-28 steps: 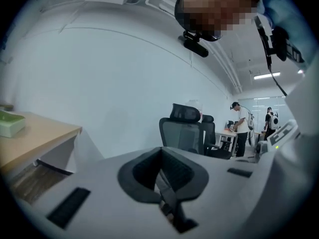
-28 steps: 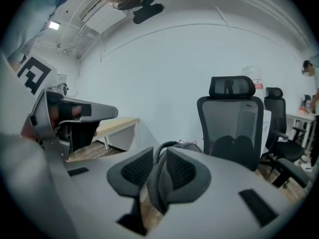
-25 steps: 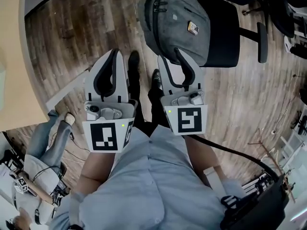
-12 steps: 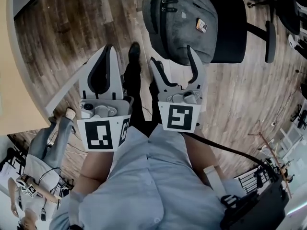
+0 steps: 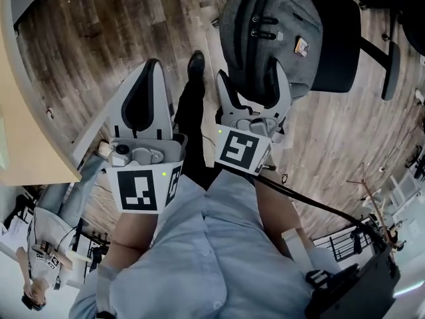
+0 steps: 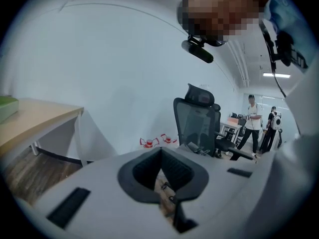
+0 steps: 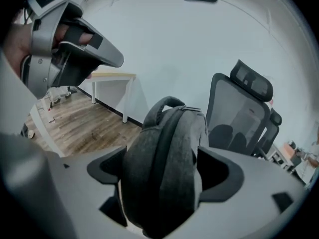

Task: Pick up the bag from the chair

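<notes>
Now the right gripper (image 5: 253, 78), jaws just opening wide, straddles the bag (image 5: 282, 22) on the chair (image 5: 339, 42); left gripper (image 5: 151, 66) clenched, empty.

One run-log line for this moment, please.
phase: approach | right tool: jaws just opened wide, bag between them, not gripped | left tool: shut, empty | bag on chair

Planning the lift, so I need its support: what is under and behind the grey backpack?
Under the backpack is the black chair seat; behind it rises the mesh backrest. The seat directly beneath the bag is covered by it.
</notes>
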### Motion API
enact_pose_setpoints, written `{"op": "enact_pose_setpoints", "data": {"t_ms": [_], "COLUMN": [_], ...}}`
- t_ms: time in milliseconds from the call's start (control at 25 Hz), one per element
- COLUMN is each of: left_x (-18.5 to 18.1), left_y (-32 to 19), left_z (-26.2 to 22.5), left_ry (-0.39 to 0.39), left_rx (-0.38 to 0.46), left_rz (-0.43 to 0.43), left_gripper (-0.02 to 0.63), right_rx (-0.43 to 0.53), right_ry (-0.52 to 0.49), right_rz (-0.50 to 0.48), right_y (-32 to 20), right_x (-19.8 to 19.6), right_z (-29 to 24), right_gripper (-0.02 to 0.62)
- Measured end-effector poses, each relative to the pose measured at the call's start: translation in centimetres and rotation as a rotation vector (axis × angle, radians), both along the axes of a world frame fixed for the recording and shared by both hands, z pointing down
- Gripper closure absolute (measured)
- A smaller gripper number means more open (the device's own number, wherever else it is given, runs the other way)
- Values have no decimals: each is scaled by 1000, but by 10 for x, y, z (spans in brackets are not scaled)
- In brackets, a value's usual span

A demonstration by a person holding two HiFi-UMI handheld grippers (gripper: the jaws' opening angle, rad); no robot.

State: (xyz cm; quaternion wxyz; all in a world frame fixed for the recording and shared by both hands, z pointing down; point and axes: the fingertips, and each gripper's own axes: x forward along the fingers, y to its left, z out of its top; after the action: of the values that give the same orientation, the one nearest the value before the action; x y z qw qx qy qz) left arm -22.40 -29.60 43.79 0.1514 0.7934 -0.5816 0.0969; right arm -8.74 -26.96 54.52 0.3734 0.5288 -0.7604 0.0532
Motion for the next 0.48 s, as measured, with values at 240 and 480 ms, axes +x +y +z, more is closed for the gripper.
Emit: {"op": "enact_pose_setpoints", "data": {"t_ms": [240,480], "left_x": [-9,-7], "left_y": [-12,-20], "left_z": [1,-1], "left_ry": [-4,-3], "left_rx": [-15,-21], "left_rz": [6,22], "left_gripper": [604,604], "right_rx": [-42,-79], "right_ry": [81,75], "right_rz": [44,77], "right_y": [-7,-16], "right_x": [-4,1], "right_z": [13,13], "right_gripper": [173,222]}}
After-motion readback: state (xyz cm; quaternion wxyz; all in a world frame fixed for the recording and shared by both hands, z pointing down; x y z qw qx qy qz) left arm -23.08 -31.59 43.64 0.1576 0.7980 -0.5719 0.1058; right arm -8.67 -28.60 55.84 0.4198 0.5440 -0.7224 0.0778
